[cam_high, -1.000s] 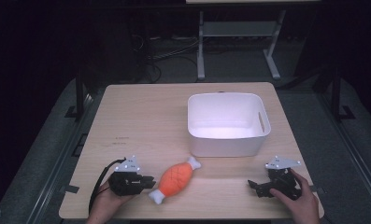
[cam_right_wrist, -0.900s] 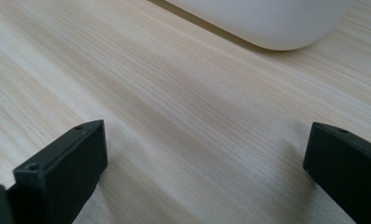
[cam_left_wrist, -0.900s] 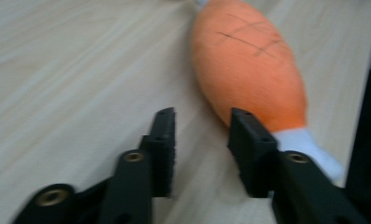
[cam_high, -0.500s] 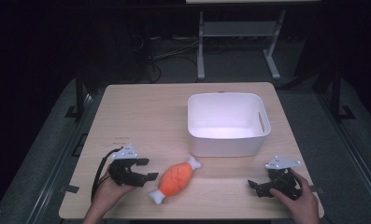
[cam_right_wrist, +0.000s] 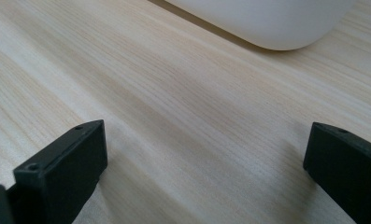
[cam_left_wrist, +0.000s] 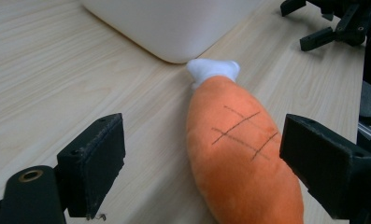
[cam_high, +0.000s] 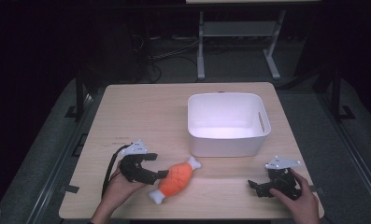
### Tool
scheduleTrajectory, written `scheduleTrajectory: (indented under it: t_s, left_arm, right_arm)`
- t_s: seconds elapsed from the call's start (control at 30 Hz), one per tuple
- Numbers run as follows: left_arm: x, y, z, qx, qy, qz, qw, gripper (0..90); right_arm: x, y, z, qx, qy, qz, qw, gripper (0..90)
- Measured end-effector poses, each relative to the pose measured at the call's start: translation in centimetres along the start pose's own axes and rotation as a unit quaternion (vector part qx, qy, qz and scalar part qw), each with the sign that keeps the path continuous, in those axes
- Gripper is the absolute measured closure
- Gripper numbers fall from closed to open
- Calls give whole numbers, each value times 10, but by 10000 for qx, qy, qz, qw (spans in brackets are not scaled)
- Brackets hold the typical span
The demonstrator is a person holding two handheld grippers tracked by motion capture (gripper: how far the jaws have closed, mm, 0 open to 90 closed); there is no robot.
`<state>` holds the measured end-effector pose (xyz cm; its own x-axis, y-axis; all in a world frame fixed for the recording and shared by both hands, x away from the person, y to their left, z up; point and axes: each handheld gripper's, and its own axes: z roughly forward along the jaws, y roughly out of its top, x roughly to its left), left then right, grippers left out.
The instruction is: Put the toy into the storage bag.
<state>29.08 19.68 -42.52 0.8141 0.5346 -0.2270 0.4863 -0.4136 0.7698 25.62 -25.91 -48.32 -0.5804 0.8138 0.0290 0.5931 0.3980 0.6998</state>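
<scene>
High view: the left tongs (cam_high: 156, 164), wide open, have been moved up to the plush drumstick (cam_high: 175, 179), now between the jaws; a grasp seems next. Right tongs (cam_high: 257, 186) rest open on the tabletop (cam_high: 141, 107).

On the table (cam_high: 141, 107), the bin (cam_high: 227, 123) is sitting toward two o'clock from centre. The plush drumstick (cam_high: 174, 179) is lying at seven o'clock of the bin, the left gripper (cam_high: 155, 168) at the drumstick's nine o'clock, the right gripper (cam_high: 254, 186) at its three o'clock.
</scene>
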Motion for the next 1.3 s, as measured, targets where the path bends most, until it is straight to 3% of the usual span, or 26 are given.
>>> scheduleTrajectory:
  t_s: [0.2,0.4,0.97,1.3]
  left_arm:
    - [-6,3,13,104,-77,115,9998,135]
    - [-7,2,23,175,-129,96,9997,135]
    - [-9,-5,42,454,-253,52,9986,136]
    - [-17,-9,52,657,-374,166,9970,147]
  right_arm:
    - [0,0,0,1,0,0,10000,0]
    - [0,0,0,1,0,0,10000,0]
    - [0,0,0,0,-1,1,10000,0]
    - [0,0,0,1,0,2,10000,0]
